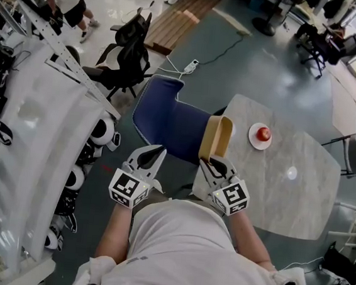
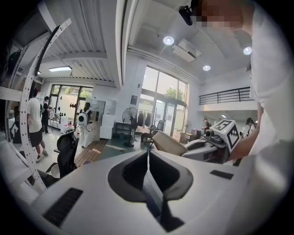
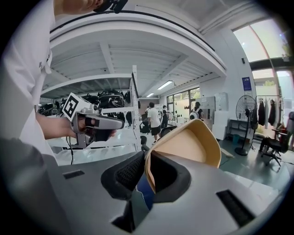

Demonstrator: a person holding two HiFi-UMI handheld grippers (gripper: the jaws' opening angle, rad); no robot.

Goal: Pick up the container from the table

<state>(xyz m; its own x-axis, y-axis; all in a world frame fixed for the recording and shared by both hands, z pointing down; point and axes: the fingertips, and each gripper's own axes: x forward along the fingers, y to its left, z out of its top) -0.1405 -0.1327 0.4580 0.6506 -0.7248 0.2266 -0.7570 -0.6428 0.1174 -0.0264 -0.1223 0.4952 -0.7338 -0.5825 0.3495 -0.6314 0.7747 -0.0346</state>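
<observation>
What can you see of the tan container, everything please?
The container is tan, smooth and plastic-looking, a shallow open tray with a rounded raised rim and a paler inside. It looks empty and is held up on edge, off the level. The right tool pinches its rim between both jaws. Nothing else seems to touch it.

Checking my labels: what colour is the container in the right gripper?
Tan, a pale yellowish beige; the container shows best in the right gripper view.
</observation>
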